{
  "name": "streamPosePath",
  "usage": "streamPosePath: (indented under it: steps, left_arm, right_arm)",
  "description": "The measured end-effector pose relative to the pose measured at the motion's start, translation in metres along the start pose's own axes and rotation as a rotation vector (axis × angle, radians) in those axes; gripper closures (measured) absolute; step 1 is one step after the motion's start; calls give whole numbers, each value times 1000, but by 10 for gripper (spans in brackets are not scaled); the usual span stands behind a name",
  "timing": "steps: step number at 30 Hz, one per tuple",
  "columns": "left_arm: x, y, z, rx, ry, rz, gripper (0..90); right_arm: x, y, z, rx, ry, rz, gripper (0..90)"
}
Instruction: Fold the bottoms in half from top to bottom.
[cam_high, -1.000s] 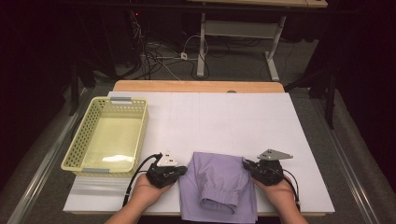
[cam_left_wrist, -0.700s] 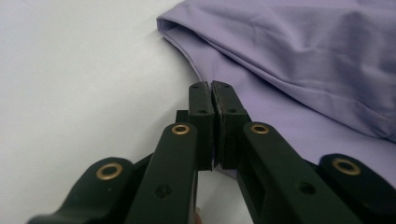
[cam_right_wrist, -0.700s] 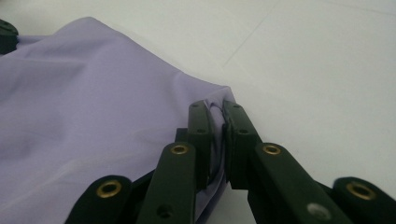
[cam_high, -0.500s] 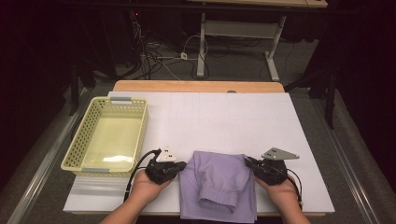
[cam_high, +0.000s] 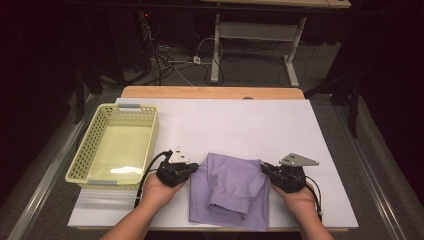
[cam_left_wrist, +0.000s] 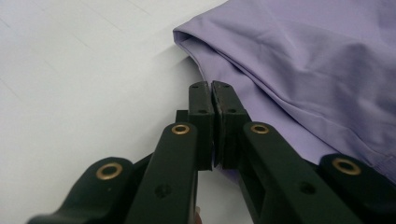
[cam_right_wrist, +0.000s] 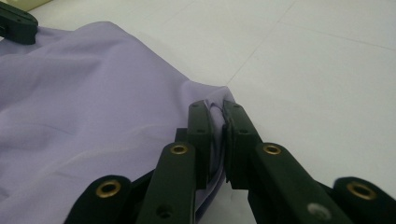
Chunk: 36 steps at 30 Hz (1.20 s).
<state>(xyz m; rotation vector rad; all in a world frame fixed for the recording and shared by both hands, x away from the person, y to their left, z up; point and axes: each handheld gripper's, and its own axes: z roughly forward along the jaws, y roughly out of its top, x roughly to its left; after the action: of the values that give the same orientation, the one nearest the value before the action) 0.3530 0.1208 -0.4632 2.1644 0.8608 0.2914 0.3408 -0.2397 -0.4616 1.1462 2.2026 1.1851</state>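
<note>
A smooth lilac folded garment (cam_high: 230, 190), elastic cuff showing, is lying flat; the left gripper (cam_left_wrist: 212, 100) is closing on its edge, the right gripper (cam_right_wrist: 217, 122) pinching its corner.

Two black grippers: left gripper (cam_high: 189, 169), right gripper (cam_high: 267, 170). Grey three-cornered plate (cam_high: 298, 160) atop each, black cable (cam_high: 146, 176) trailing behind. Matte black linked bars with brass-ringed pivots (cam_left_wrist: 180, 129) just behind flat rectangular pads (cam_right_wrist: 200, 135), small screw holes in each. Bare forearms (cam_high: 131, 223), no sleeves.
</note>
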Motion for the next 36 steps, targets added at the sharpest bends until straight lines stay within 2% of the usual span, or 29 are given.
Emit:
streamPosePath:
  steps: [5, 13, 19, 25, 29, 32, 33, 36]
  left_arm:
    - [8, 6, 5, -12, 15, -24, 853]
    - [22, 20, 14, -11, 63, -42, 853]
    - [33, 34, 18, -12, 103, -37, 853]
    - [45, 46, 21, -16, 140, -57, 853]
    - [51, 45, 30, -1, 148, -75, 852]
    - [54, 41, 37, 25, 146, -94, 849]
    - [55, 40, 39, 34, 146, -93, 849]
    - [56, 37, 42, 28, 149, -106, 764]
  right_arm:
    - [-5, 2, 8, -4, -6, 15, 831]
    - [-14, 11, 23, -3, -23, 17, 831]
    - [-20, 24, 35, -12, -38, 18, 831]
    - [-28, 41, 44, -25, -50, 30, 827]
    - [-32, 47, 55, -15, -62, 29, 826]
    - [-37, 44, 69, 16, -71, 42, 821]
    - [-37, 44, 69, 16, -71, 42, 821]
    - [-40, 39, 78, 47, -78, 51, 791]
